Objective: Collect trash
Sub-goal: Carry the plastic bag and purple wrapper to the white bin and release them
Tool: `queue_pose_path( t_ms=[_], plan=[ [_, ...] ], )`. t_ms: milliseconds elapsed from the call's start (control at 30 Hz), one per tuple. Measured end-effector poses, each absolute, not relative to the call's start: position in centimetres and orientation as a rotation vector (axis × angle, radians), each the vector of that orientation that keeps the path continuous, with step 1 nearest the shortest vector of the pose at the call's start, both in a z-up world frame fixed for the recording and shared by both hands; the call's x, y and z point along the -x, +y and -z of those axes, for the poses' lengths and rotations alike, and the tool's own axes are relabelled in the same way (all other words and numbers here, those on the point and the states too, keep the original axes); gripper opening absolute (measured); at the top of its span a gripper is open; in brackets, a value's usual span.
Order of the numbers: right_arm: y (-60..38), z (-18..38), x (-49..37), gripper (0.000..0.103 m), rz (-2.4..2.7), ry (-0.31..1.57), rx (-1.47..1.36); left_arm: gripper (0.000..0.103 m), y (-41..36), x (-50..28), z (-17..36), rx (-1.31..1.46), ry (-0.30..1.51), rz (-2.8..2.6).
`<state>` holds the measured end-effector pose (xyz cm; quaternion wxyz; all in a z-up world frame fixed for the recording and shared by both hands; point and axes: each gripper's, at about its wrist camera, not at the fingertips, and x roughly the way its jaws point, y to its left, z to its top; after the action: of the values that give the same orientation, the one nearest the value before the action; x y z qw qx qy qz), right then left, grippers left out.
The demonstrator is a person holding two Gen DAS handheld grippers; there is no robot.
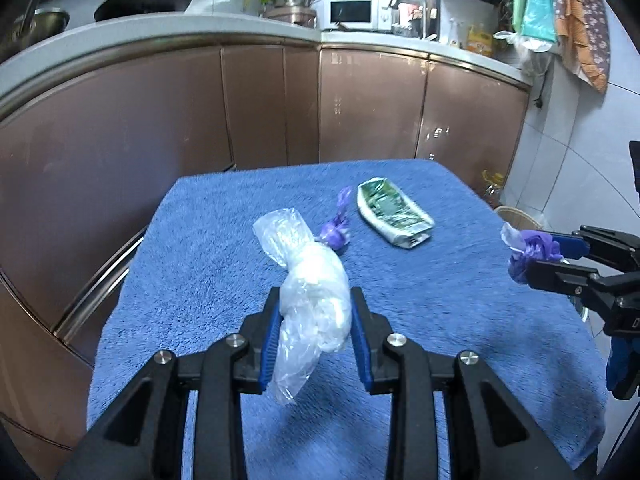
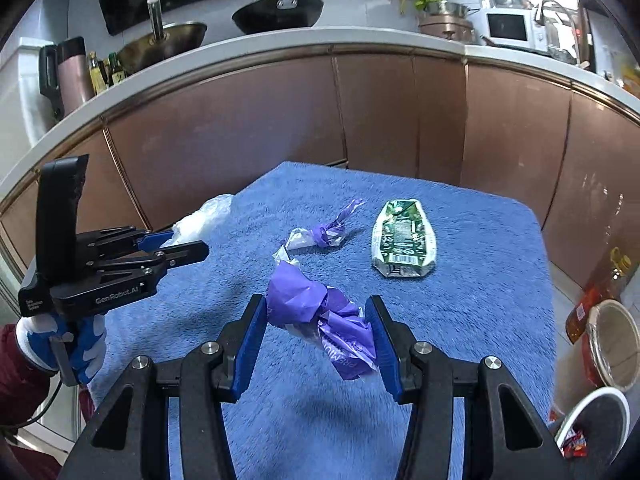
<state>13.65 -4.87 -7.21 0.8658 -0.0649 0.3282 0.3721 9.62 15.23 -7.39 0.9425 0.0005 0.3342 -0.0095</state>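
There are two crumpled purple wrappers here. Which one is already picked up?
The larger purple wrapper, pinched in the right claw above the blue towel. The smaller twisted purple wrapper lies loose on the towel beside the flattened green carton.

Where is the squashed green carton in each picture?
Left wrist view: the green carton lies right of centre on the blue towel, to the right of the small purple wrapper.
Right wrist view: the carton lies right of centre, again to the right of the purple wrapper.
Shared landmark: the white microwave on the counter behind.
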Motion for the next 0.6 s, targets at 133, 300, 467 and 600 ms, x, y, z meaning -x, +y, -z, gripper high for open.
queue_pose_path(
  t_ms=[133, 300, 467, 600],
  plan=[
    [-6.2, 6.2, -12.3, 0.048, -0.753, 0.663, 0.116, 0.03, 13.6, -8.1, 5.9, -0.04, 0.646, 0.03],
    [-7.5, 4.8, -10.5, 0.048, -0.724, 0.627, 0.098, 0.03, 11.9, -6.4, 4.3, -0.074, 0.605, 0.052],
    [-9.0, 3.7, -9.1, 0.048, -0.694, 0.594, 0.075, 0.03, 10.5, -5.4, 3.3, -0.093, 0.579, 0.074],
    [-10.4, 3.4, -8.4, 0.048, -0.668, 0.58, 0.056, 0.03, 8.9, -5.0, 2.7, -0.111, 0.565, 0.098]
  ],
)
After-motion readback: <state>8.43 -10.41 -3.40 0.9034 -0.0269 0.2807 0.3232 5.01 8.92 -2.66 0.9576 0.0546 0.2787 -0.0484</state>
